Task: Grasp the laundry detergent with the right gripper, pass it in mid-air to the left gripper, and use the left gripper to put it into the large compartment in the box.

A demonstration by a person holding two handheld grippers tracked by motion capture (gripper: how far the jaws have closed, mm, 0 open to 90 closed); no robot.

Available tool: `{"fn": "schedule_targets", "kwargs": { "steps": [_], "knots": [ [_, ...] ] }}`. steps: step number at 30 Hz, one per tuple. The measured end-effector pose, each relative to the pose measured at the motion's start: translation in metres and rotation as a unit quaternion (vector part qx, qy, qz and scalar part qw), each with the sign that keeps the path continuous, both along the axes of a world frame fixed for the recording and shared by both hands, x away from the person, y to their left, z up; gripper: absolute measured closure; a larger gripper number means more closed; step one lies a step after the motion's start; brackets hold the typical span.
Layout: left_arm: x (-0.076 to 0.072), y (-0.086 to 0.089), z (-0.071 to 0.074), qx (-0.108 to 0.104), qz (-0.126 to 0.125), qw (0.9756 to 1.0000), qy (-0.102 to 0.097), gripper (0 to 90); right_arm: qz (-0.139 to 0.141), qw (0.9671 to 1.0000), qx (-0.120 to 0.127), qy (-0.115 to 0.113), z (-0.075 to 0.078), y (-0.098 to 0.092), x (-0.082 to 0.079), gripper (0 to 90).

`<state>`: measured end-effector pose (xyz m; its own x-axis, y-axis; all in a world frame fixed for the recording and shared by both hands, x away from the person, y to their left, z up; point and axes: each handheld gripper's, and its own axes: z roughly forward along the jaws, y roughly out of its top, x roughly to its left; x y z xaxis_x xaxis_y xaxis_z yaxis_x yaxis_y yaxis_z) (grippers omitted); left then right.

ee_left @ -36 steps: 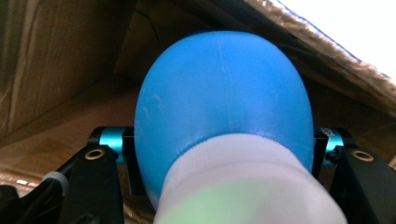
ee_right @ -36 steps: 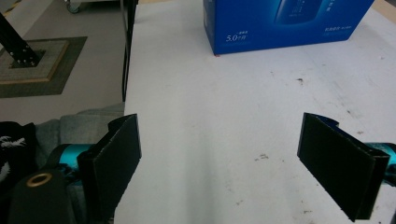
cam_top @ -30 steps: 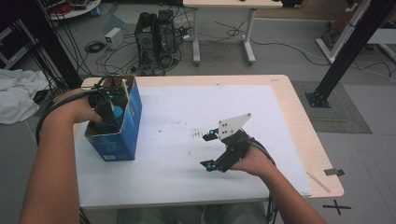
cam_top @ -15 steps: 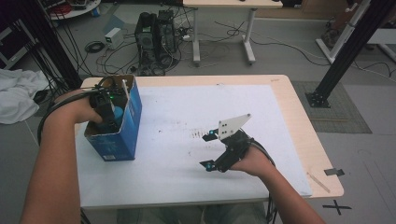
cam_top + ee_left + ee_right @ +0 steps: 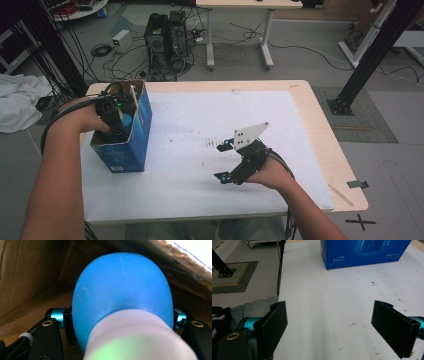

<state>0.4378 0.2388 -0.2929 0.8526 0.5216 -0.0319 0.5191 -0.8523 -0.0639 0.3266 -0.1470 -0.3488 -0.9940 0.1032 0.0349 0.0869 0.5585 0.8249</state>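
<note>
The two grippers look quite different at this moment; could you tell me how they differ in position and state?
The left gripper is down inside the blue box, while the right gripper sits out over the white table. The left one's jaws are shut on a blue bottle; the right one's stand wide apart with nothing between them. Both are hand-held, with black jaws and teal fittings.

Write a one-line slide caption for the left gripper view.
Left gripper clasps a blue bottle inside the cardboard box.

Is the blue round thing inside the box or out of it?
Inside. In the left gripper view the blue object sits between brown cardboard walls, and in the high view the left hand-held gripper reaches down into the open box.
</note>
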Motion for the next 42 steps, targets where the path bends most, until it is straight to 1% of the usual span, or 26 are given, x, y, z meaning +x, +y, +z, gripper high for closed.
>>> {"fn": "schedule_targets", "kwargs": {
  "steps": [3, 6, 7, 8, 9, 12, 15, 19, 21, 22, 23, 24, 25, 29, 30, 31, 32, 33, 35, 36, 37, 38, 39, 40, 42],
  "knots": [
    [0.0, -0.001, 0.0, 0.0, 0.0, 1.0, 0.001, 33.7, 0.0, 1.0, 0.0, 0.0, 0.0, 0.0, 0.0, 12.7],
    [-0.001, -0.001, 0.001, 0.0, -0.001, 1.0, -0.004, 33.6, 0.001, 1.0, 0.001, -0.001, 0.0, 0.0, 0.0, 12.7],
    [0.0, -0.001, 0.002, -0.001, -0.002, 1.0, -0.001, 33.5, 0.003, 1.0, 0.001, -0.001, 0.0, 0.0, 0.001, 12.7],
    [-0.001, -0.001, 0.002, -0.002, -0.001, 1.0, -0.005, 33.6, 0.004, 1.0, 0.001, -0.001, 0.0, 0.0, 0.001, 12.7],
    [-0.001, -0.001, 0.003, 0.0, -0.001, 1.0, -0.004, 33.5, 0.002, 1.0, 0.0, 0.001, 0.001, 0.0, 0.001, 12.7],
    [-0.001, -0.001, 0.006, -0.002, 0.001, 1.0, -0.002, 33.5, 0.002, 1.0, 0.002, -0.001, 0.001, -0.001, 0.001, 12.7],
    [-0.001, -0.001, 0.007, -0.001, 0.002, 1.0, -0.006, 33.4, 0.001, 1.0, 0.002, 0.001, 0.001, -0.001, 0.001, 12.7],
    [-0.001, -0.001, 0.008, 0.0, 0.002, 1.0, -0.006, 32.2, 0.004, 1.0, 0.004, -0.001, 0.001, 0.0, 0.001, 12.7],
    [-0.001, -0.001, 0.009, 0.0, 0.003, 0.9999, -0.01, 31.8, 0.005, 1.0, 0.003, 0.0, 0.001, 0.0, 0.001, 12.7],
    [0.0, 0.0, 0.011, 0.006, -0.009, 0.9999, -0.002, 31.4, 0.005, 1.0, 0.004, -0.001, 0.001, 0.0, 0.001, 12.7],
    [-0.001, -0.001, 0.011, 0.005, -0.004, 1.0, -0.007, 31.1, 0.004, 1.0, 0.005, -0.002, 0.001, 0.0, 0.001, 12.7],
    [-0.001, -0.001, 0.012, 0.005, -0.003, 1.0, -0.006, 30.2, 0.003, 1.0, 0.004, -0.002, 0.001, -0.001, 0.001, 12.7],
    [-0.002, -0.001, 0.012, -0.001, 0.005, 0.9999, -0.011, 30.0, 0.003, 1.0, 0.005, -0.001, 0.001, -0.001, 0.001, 12.7],
    [-0.003, -0.001, 0.015, 0.0, 0.002, 0.9999, -0.013, 29.9, 0.004, 1.0, 0.006, -0.003, 0.002, -0.001, 0.001, 12.7],
    [-0.002, 0.0, 0.017, 0.004, -0.006, 0.9999, -0.009, 29.9, 0.004, 1.0, 0.005, -0.003, 0.002, -0.001, 0.001, 12.7],
    [-0.003, -0.001, 0.018, 0.003, -0.004, 0.9999, -0.01, 29.9, 0.006, 1.0, 0.004, -0.002, 0.003, -0.002, 0.001, 12.7],
    [-0.004, -0.001, 0.018, 0.0, 0.0, 0.9999, -0.015, 29.9, 0.004, 1.0, 0.003, -0.001, 0.003, -0.002, 0.001, 12.7],
    [-0.004, -0.001, 0.02, 0.0, 0.0, 0.9999, -0.016, 29.9, 0.004, 1.0, 0.004, -0.002, 0.003, -0.002, 0.001, 12.7],
    [-0.003, -0.002, 0.022, -0.001, -0.001, 0.9999, -0.014, 29.9, 0.005, 1.0, 0.003, -0.004, 0.004, -0.002, 0.001, 12.7],
    [-0.004, -0.003, 0.023, 0.0, -0.003, 0.9998, -0.019, 29.4, 0.004, 1.0, 0.003, -0.003, 0.004, -0.002, 0.001, 12.7],
    [-0.004, -0.003, 0.023, 0.0, -0.003, 0.9998, -0.02, 26.4, 0.004, 1.0, 0.004, -0.004, 0.004, -0.002, 0.002, 12.7],
    [-0.004, -0.003, 0.025, 0.004, -0.006, 0.9998, -0.017, 26.3, 0.003, 1.0, 0.004, -0.004, 0.004, -0.002, 0.001, 12.7],
    [-0.004, -0.004, 0.025, 0.002, -0.003, 0.9998, -0.021, 26.3, 0.005, 1.0, 0.004, -0.005, 0.005, -0.003, 0.002, 12.7],
    [-0.004, -0.004, 0.026, 0.0, -0.005, 0.9998, -0.02, 26.3, 0.003, 1.0, 0.003, -0.004, 0.005, -0.003, 0.002, 12.7],
    [-0.004, -0.004, 0.028, 0.003, -0.003, 0.9997, -0.023, 26.3, 0.003, 1.0, 0.003, -0.004, 0.006, -0.004, 0.002, 12.7]
  ]
}}
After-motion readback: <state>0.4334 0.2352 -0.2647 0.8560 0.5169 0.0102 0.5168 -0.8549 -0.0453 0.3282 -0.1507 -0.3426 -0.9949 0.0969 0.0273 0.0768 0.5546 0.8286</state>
